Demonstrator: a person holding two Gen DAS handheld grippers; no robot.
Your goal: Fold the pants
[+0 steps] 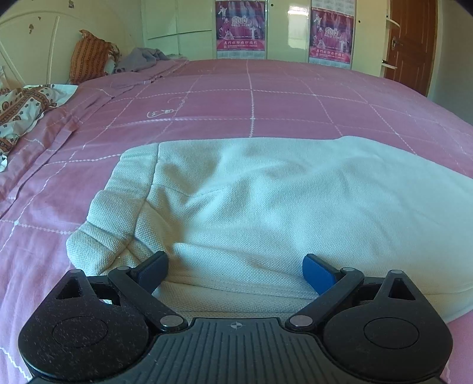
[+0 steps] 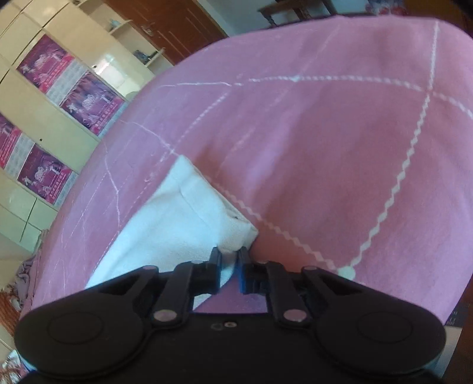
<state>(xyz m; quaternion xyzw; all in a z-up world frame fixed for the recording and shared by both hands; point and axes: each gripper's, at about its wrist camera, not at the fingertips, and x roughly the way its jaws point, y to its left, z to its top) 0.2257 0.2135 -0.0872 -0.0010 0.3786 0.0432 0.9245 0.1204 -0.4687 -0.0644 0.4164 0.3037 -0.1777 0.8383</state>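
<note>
The white knit pants (image 1: 266,201) lie on the pink bed cover, waistband end to the left in the left wrist view. My left gripper (image 1: 235,270) is open, its two fingers spread wide over the near edge of the pants, holding nothing. In the right wrist view the leg end of the pants (image 2: 177,218) lies flat on the cover. My right gripper (image 2: 230,260) is shut on the near corner of that pant leg hem, low over the bed.
The pink checked bed cover (image 1: 266,97) stretches far behind the pants. Pillows and crumpled bedding (image 1: 88,56) lie at the headboard on the left. White wardrobes with posters (image 1: 241,28) and a brown door (image 1: 414,44) stand beyond the bed.
</note>
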